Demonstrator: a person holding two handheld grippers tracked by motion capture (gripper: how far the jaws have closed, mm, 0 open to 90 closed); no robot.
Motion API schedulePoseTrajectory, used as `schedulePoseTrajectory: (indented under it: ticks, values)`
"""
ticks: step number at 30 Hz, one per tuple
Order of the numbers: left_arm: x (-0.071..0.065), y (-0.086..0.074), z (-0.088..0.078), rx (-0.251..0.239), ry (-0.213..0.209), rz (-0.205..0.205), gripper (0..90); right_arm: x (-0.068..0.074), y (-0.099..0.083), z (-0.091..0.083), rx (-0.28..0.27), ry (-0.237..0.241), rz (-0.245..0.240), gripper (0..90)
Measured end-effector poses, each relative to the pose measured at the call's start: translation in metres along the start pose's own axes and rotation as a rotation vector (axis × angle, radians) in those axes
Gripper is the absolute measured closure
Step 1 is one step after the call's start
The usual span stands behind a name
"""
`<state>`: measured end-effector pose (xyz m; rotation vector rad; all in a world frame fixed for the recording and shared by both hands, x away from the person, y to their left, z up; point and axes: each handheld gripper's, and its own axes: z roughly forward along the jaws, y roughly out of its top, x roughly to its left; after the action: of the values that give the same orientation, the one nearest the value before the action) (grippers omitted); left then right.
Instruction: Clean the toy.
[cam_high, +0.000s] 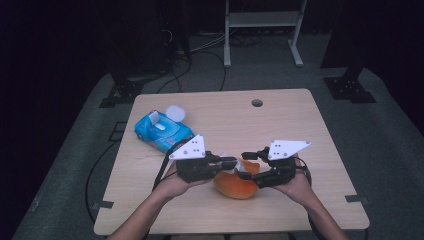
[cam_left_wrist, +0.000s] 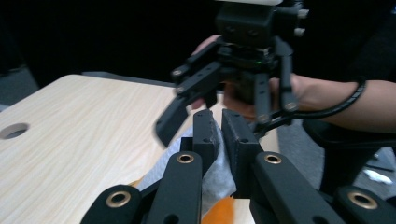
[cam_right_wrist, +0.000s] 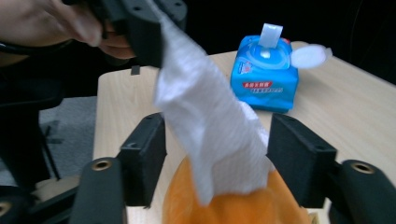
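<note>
The left gripper (cam_high: 231, 162) is clamped tight on a white wet wipe (cam_right_wrist: 210, 135), which hangs from its jaws as a crumpled strip and drapes down onto the orange, rounded thing (cam_high: 237, 184) lying on the table (cam_high: 300, 130) between the two hands, toward the 6 o'clock edge of the tabletop in the high view. The right gripper (cam_high: 250, 165) faces it from the 3 o'clock side with its jaws spread wide; in the right gripper view the wipe hangs in the gap between them, and neither pad appears to press on it, so it grasps nothing. The blue pack of wipes (cam_high: 162, 130) sits well apart at about 10 o'clock from the orange thing, its lid (cam_high: 175, 113) flipped open and another sheet (cam_right_wrist: 271, 35) poking up. The step in hand looks like handing over or spreading out the wipe above the orange thing, probably to clean it. The next move likely calls for the right jaws to close on the free lower part of the wipe, clear of the orange surface, so that the two grippers can draw the sheet flat without tearing it.
</note>
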<state>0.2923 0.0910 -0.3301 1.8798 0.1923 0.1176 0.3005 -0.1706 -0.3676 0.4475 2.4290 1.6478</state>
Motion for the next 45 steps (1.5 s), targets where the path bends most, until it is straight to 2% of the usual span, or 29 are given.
schedulePoseTrajectory:
  ticks: [2, 4, 5, 6, 8, 13, 14, 16, 17, 18, 21, 22, 23, 24, 25, 26, 29, 31, 32, 33, 34, 35, 36, 38, 40, 42, 43, 44, 45]
  values:
    - [-0.004, 0.002, 0.003, 0.000, -0.023, 0.004, 83.0, 0.002, 0.003, 0.002, -0.008, -0.003, -0.026, 52.3]
    - [-0.005, 0.003, 0.003, 0.004, -0.027, 0.005, 81.6, 0.004, 0.004, 0.001, 0.008, 0.011, -0.021, 71.9]
    - [-0.005, 0.003, 0.003, 0.004, -0.027, 0.005, 79.8, 0.004, 0.004, 0.001, 0.008, 0.011, -0.021, 71.9]
    - [-0.004, 0.002, 0.003, 0.001, -0.025, 0.000, 76.7, 0.005, 0.004, -0.001, 0.017, -0.005, -0.032, 84.6]
    - [-0.003, 0.002, 0.001, -0.007, -0.021, -0.011, 71.0, 0.006, 0.004, -0.004, 0.038, -0.004, -0.024, 86.7]
    - [0.000, 0.000, -0.006, -0.025, 0.003, -0.026, 65.8, 0.006, 0.000, -0.019, 0.060, -0.002, -0.010, 87.0]
    - [0.003, -0.003, -0.009, -0.024, 0.020, -0.030, 65.3, 0.005, -0.004, -0.032, 0.065, 0.004, 0.008, 87.0]
    - [0.005, -0.005, -0.012, -0.022, 0.033, -0.039, 65.0, 0.005, -0.008, -0.045, 0.077, -0.007, 0.023, 87.0]
    - [0.005, -0.005, -0.012, -0.022, 0.033, -0.039, 64.8, 0.005, -0.008, -0.045, 0.077, -0.007, 0.023, 87.0]
    - [0.007, -0.009, -0.013, -0.021, 0.049, -0.040, 64.6, 0.004, -0.012, -0.057, 0.100, -0.015, 0.036, 86.9]
    - [0.010, -0.015, -0.015, -0.013, 0.066, -0.044, 64.0, 0.004, -0.019, -0.072, 0.156, -0.043, 0.044, 86.6]
    - [0.010, -0.017, -0.015, -0.010, 0.071, -0.047, 63.5, 0.004, -0.020, -0.076, 0.179, -0.059, 0.052, 86.5]
    - [0.010, -0.017, -0.015, -0.010, 0.071, -0.047, 63.3, 0.004, -0.020, -0.076, 0.179, -0.059, 0.052, 86.5]
    - [0.011, -0.023, -0.014, -0.002, 0.079, -0.051, 62.8, 0.002, -0.023, -0.081, 0.215, -0.069, 0.064, 86.4]
    - [0.011, -0.023, -0.014, -0.002, 0.079, -0.051, 62.3, 0.002, -0.023, -0.081, 0.215, -0.069, 0.064, 86.4]
    - [0.012, -0.027, -0.013, 0.005, 0.086, -0.048, 61.9, 0.000, -0.023, -0.081, 0.239, -0.067, 0.078, 86.2]
    - [0.012, -0.030, -0.014, 0.007, 0.090, -0.052, 61.0, -0.002, -0.021, -0.075, 0.264, -0.067, 0.094, 85.9]
    - [0.012, -0.032, -0.014, 0.009, 0.096, -0.045, 60.0, -0.004, -0.017, -0.066, 0.276, -0.061, 0.098, 85.6]
    - [0.011, -0.033, -0.017, 0.006, 0.101, -0.038, 59.7, -0.006, -0.012, -0.056, 0.280, -0.058, 0.108, 85.6]
    - [0.011, -0.033, -0.017, 0.006, 0.101, -0.038, 59.6, -0.006, -0.012, -0.056, 0.280, -0.058, 0.108, 85.6]
    - [0.011, -0.034, -0.020, 0.009, 0.110, -0.032, 59.4, -0.009, -0.008, -0.040, 0.291, -0.050, 0.112, 85.4]
    - [0.011, -0.034, -0.020, 0.009, 0.110, -0.032, 59.4, -0.009, -0.008, -0.040, 0.291, -0.050, 0.112, 85.4]
    - [0.011, -0.036, -0.024, 0.007, 0.117, -0.034, 59.2, -0.011, -0.004, -0.027, 0.298, -0.041, 0.120, 85.0]
    - [0.011, -0.038, -0.025, 0.009, 0.122, -0.032, 58.4, -0.011, -0.003, -0.014, 0.310, -0.042, 0.113, 82.5]
    - [0.012, -0.046, -0.026, 0.034, 0.133, -0.021, 56.7, -0.008, -0.004, -0.003, 0.331, -0.062, 0.089, 76.6]
    - [0.013, -0.049, -0.025, 0.052, 0.138, -0.012, 54.8, -0.006, -0.005, 0.002, 0.341, -0.064, 0.083, 76.3]
    - [0.014, -0.053, -0.024, 0.059, 0.141, -0.015, 54.8, -0.004, -0.006, 0.005, 0.348, -0.070, 0.073, 74.8]
    - [0.016, -0.056, -0.023, 0.062, 0.139, -0.026, 52.8, -0.001, -0.009, 0.010, 0.332, -0.079, 0.070, 68.1]
    - [0.019, -0.060, -0.021, 0.067, 0.135, -0.035, 52.8, -0.001, -0.009, 0.010, 0.332, -0.079, 0.070, 68.1]
